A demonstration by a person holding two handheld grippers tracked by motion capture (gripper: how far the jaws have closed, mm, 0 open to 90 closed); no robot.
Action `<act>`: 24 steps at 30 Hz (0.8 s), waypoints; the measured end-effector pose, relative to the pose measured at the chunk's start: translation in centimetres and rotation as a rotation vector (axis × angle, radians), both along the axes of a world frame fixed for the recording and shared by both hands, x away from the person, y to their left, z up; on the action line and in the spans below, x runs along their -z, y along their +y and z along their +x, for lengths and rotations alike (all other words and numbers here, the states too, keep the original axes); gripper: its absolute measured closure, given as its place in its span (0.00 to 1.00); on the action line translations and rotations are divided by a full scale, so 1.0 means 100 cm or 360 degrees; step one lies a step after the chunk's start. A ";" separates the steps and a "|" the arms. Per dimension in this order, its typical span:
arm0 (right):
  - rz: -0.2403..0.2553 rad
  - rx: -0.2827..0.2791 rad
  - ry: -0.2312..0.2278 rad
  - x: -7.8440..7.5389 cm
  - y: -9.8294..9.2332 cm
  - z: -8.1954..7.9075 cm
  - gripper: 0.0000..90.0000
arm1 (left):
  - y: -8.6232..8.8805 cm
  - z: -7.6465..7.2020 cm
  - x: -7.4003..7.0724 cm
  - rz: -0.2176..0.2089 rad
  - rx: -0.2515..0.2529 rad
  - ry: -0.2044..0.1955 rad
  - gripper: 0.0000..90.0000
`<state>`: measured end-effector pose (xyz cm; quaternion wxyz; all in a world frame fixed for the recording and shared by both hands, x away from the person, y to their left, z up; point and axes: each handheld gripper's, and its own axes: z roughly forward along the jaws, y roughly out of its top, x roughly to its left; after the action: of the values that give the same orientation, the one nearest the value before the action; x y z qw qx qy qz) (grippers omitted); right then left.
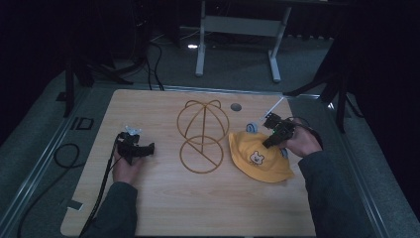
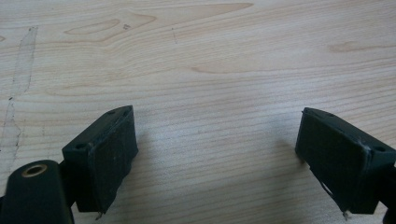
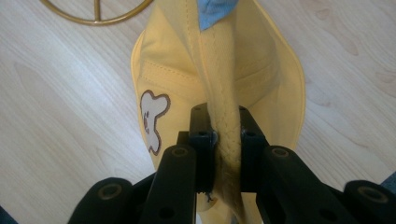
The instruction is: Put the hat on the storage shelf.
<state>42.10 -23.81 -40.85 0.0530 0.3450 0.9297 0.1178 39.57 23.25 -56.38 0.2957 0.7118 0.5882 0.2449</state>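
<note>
Dim room, pale worktop (image 1: pixel 163 208): my right tool (image 3: pixel 223 135) pinches a thin fold of the yellow hat (image 1: pixel 257 157), which I judge may slip free; my left tool (image 2: pixel 217 158) gapes empty

High view: looking forward and down from above the person's side, taking in the whole tabletop (image 1: pixel 163 208) from well back.
Left gripper view: riding on the left gripper (image 2: pixel 217 154), facing steeply down, sitting close to bare wood.
Right gripper view: riding on the right gripper (image 3: pixel 223 140), looking along its jaws, very near the yellow hat (image 3: pixel 173 74).
Shared: the hat and the gold wire stand (image 1: pixel 202 134) are appearing in the high and right gripper views.
</note>
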 end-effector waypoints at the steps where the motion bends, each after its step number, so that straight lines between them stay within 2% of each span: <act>1: 0.0000 0.0007 -0.0012 -0.001 0.000 0.000 0.90 | 0.000 0.000 0.000 0.0000 0.0000 0.0000 0.14; 24: 0.0118 0.0090 -0.0305 -0.024 -0.004 -0.010 0.90 | 0.000 0.000 0.000 -0.0001 0.0000 0.0001 0.14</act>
<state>41.14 -24.26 -38.47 0.1321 0.3598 0.9053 0.1830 39.56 23.25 -56.38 0.2957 0.7118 0.5885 0.2443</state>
